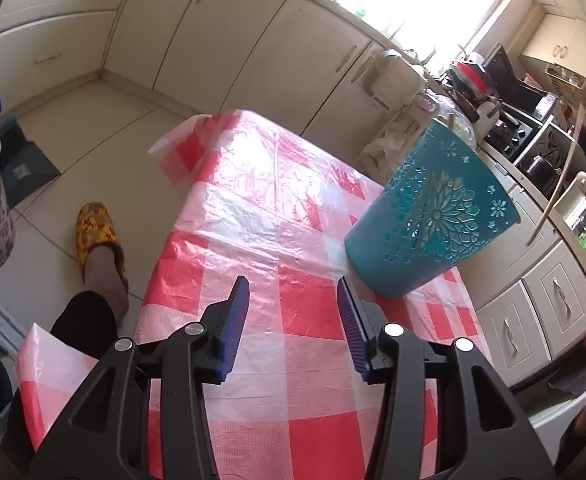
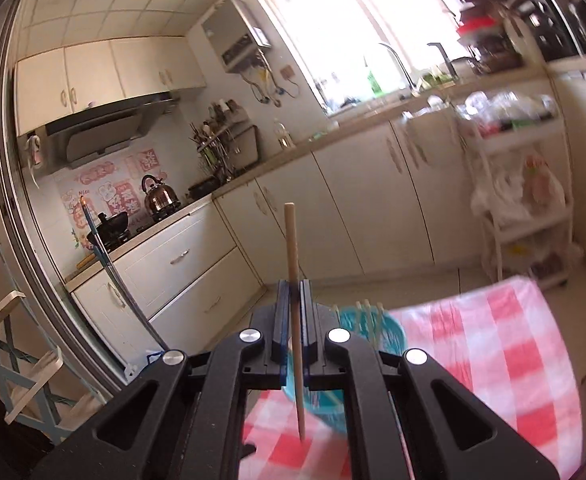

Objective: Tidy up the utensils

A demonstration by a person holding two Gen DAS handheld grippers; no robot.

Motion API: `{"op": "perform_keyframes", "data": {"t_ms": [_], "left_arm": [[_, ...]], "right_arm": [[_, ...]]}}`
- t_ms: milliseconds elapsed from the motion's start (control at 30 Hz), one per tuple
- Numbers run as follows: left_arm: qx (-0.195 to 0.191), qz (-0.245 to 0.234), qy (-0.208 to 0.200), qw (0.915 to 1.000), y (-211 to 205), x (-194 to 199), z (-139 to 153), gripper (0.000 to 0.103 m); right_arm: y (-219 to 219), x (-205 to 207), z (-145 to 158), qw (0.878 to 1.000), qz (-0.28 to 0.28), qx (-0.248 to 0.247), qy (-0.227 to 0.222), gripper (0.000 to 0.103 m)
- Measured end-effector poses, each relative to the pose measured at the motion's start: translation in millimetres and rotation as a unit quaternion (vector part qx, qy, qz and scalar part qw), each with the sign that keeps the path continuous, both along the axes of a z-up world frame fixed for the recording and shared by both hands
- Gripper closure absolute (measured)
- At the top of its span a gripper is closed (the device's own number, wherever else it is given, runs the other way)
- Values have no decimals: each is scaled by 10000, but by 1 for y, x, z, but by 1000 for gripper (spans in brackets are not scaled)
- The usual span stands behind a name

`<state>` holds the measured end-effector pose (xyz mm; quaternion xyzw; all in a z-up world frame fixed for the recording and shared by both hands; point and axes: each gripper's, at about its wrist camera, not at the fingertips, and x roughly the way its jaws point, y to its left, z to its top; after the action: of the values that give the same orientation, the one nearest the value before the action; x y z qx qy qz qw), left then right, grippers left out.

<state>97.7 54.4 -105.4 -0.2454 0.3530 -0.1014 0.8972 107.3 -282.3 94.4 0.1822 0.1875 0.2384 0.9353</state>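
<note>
A teal plastic utensil holder (image 1: 433, 216) with cut-out flower patterns stands on the red-and-white checked tablecloth (image 1: 261, 200), to the right of and just beyond my left gripper (image 1: 293, 284). That gripper is open, its blue pads apart with only cloth between them. My right gripper (image 2: 294, 286) is shut on a wooden chopstick (image 2: 291, 240), which stands nearly upright with its thin tip pointing down at the cloth. Below and to the right of it sits the same teal holder (image 2: 393, 332), blurred, with several chopsticks (image 2: 367, 312) sticking out of it.
A person's foot in a yellow slipper (image 1: 97, 232) is on the floor left of the table. Cream cabinets (image 2: 373, 200) line the walls. A white trolley (image 2: 525, 200) stands past the table's far corner. A folding chair (image 2: 9, 320) is at the left.
</note>
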Motion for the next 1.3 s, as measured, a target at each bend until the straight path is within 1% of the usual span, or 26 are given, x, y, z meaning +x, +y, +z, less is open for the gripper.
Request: {"op": "perform_keyframes", "data": {"t_ms": [133, 200, 267, 433, 533, 567, 633, 667, 700, 733, 767, 800, 833, 867, 900, 933, 967, 1033, 1067, 1100, 1167, 1233, 1300], "left_arm": [[-75, -27, 21, 10000, -1, 5, 2, 60], [-142, -23, 43, 9999, 1, 6, 1, 60], [-177, -31, 53, 9998, 2, 6, 0, 60], [-184, -35, 56, 9998, 1, 7, 0, 60], [-169, -45, 70, 9998, 1, 7, 0, 59], [-142, -63, 91, 9998, -1, 8, 0, 58], [-33, -97, 140, 9998, -3, 8, 0, 50], [49, -112, 179, 9998, -5, 8, 1, 47], [207, -86, 258, 9994, -8, 7, 3, 42], [377, -56, 295, 9988, -10, 5, 6, 34], [592, -20, 330, 9977, -12, 1, 9, 31], [857, 13, 401, 9955, -17, -6, 13, 26], [1014, 1, 454, 9938, -20, -13, 18, 22], [1104, -19, 478, 9927, -23, -21, 22, 21], [1233, -38, 476, 9912, -25, -34, 29, 16], [1342, -45, 453, 9899, -28, -48, 35, 11], [1434, -26, 460, 9886, -30, -64, 40, 8], [1495, 32, 538, 9873, -30, -91, 44, 8], [1512, 71, 682, 9861, -30, -110, 44, 8], [1511, 76, 801, 9852, -29, -121, 43, 8], [1483, -70, 1082, 9830, -29, -150, 38, 8], [1555, -131, 1209, 9803, -27, -170, 37, 8], [1678, -169, 1246, 9778, -23, -188, 44, 8]], "right_arm": [[8, 22, 16, 9999, -51, -89, -87, 97], [11, 34, 17, 9998, -79, -149, -64, 97], [14, 41, 13, 9993, -163, -331, -63, 97], [25, 61, -13, 9969, -196, -733, 215, 97], [35, 74, -33, 9937, -112, -974, 545, 97], [37, 78, -40, 9918, -87, -1059, 706, 97], [36, 79, -51, 9895, -189, -1111, 909, 96], [32, 76, -54, 9892, -269, -1065, 970, 90], [30, 67, -55, 9892, -354, -1032, 982, 80], [29, 52, -56, 9886, -420, -1090, 953, 54], [30, 35, -55, 9874, -524, -1207, 882, 34], [32, 13, -56, 9855, -663, -1341, 794, 30], [33, -4, -59, 9844, -700, -1425, 763, 27], [36, -26, -64, 9828, -653, -1522, 812, 22], [38, -47, -73, 9805, -617, -1611, 939, 19], [40, -64, -81, 9778, -639, -1680, 1076, 12], [42, -86, -93, 9742, -677, -1741, 1269, 9], [45, -121, -114, 9672, -693, -1790, 1664, 8], [46, -135, -123, 9627, -721, -1815, 1872, 8], [48, -152, -134, 9554, -782, -1844, 2171, 8], [53, -178, -142, 9475, -822, -1839, 2482, 8], [61, -201, -139, 9450, -919, -1772, 2591, 7], [71, -222, -130, 9467, -1009, -1786, 2485, 7]]}}
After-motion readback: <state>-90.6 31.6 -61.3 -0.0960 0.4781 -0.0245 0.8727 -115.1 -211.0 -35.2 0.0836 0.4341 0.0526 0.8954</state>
